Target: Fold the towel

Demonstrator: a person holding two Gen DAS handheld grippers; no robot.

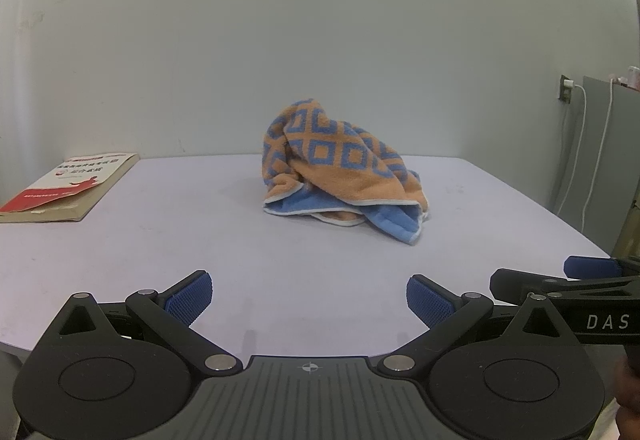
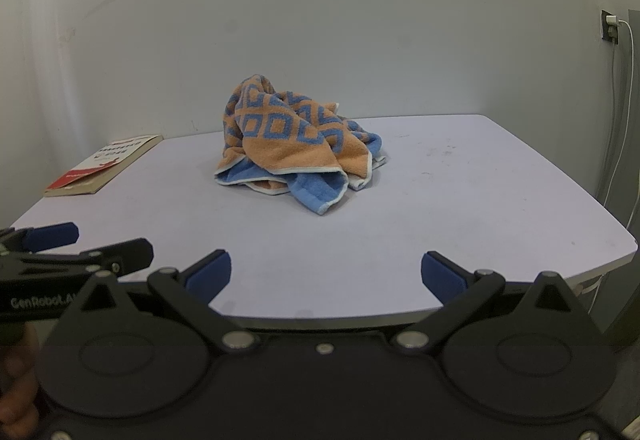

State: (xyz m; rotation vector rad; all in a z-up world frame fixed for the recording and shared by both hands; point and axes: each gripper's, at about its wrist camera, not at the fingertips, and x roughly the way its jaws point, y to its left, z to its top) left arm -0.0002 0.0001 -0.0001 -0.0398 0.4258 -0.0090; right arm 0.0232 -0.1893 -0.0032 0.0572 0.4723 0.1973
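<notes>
Lying crumpled in a loose heap, the towel (image 1: 344, 168) (image 2: 298, 148) sits on the pale lavender table (image 1: 280, 260) (image 2: 460, 200), toward the far middle of the top. Orange terry with blue square motifs faces up; the plain blue underside and white hem spill out along the near edge of the heap. Not folded.

Book (image 1: 66, 186) (image 2: 102, 170): red-and-white cover, flat on the table, well left of the towel, near the far left corner.

Left gripper (image 1: 309, 298): near side of the towel, well apart from it, over the table's near edge. Jaws released, spread wide, nothing between the blue pads.

Right gripper (image 2: 326, 272): also near side of the towel, well apart. Jaws spread wide, nothing held.

Wall socket (image 1: 566, 88) (image 2: 610, 25) with white cables: far right of the towel, beyond the table.
</notes>
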